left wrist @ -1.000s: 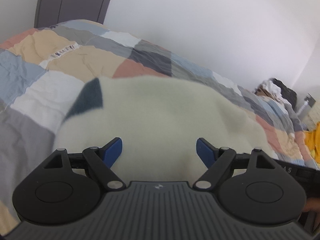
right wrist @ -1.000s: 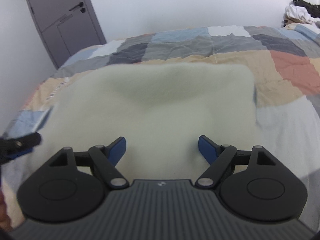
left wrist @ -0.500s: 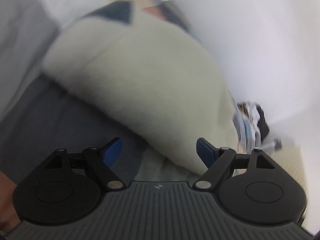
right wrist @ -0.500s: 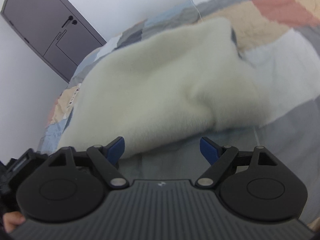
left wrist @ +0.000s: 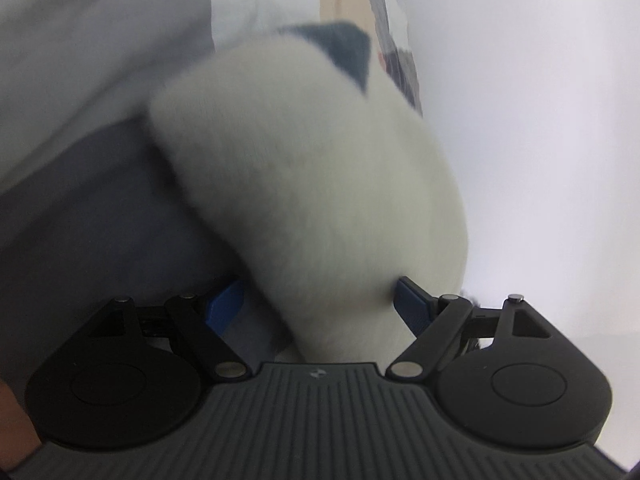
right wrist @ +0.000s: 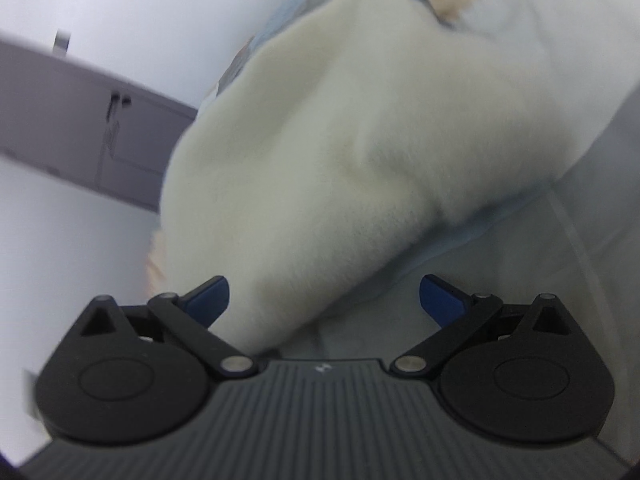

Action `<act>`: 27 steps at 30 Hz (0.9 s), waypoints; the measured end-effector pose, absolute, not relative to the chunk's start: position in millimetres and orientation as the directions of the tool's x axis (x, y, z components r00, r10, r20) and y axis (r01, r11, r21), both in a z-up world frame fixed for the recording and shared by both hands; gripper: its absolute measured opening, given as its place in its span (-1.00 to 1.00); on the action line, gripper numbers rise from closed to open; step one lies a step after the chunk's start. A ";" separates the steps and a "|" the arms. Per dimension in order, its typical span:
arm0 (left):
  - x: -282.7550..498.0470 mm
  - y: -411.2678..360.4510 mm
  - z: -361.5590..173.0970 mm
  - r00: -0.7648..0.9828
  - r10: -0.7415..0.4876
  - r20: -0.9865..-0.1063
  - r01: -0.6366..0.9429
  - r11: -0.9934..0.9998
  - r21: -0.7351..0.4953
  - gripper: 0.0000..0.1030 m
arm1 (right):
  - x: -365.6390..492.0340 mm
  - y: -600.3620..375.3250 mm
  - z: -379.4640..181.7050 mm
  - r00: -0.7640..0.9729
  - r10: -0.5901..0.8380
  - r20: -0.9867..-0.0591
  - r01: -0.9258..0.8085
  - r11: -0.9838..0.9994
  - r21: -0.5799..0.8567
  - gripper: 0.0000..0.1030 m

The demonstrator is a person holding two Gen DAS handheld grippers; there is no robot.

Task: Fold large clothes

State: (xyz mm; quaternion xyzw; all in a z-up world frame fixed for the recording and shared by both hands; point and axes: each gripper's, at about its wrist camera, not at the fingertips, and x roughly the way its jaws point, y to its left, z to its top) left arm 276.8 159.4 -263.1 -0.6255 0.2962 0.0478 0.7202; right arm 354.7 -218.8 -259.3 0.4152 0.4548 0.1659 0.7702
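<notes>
Left gripper and right gripper gape, gripping nothing, around my soft, bulky, probably light fleece garment; I'd pinch its hem.

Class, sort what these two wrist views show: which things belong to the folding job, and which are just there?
Part of the job:
cream fleece garment
left gripper, open
right gripper, open

Just there:
patchwork quilt
grey door
white wall

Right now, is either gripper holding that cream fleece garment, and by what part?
Neither. The left gripper and right gripper both stand open; the cream fleece garment lies between their fingers unclamped.
</notes>
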 end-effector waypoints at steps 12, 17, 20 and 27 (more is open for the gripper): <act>285.7 177.7 -255.3 0.879 -0.246 -0.408 -0.371 0.182 -0.910 0.62 | 382.3 -230.6 -278.9 0.624 0.682 -0.382 0.203 0.331 0.922 1.00; 297.6 172.8 -265.2 0.851 -0.269 -0.452 -0.420 0.168 -0.892 0.63 | 376.3 -224.0 -281.8 0.628 0.679 -0.380 0.194 0.336 0.922 1.00; 305.5 173.9 -278.6 0.844 -0.311 -0.437 -0.434 0.084 -0.897 0.66 | 378.4 -222.6 -288.9 0.624 0.658 -0.422 0.237 0.356 0.904 0.99; 320.8 181.8 -280.1 0.833 -0.328 -0.445 -0.454 0.052 -0.889 0.66 | 384.2 -217.5 -287.4 0.694 0.547 -0.468 0.297 0.375 0.878 0.98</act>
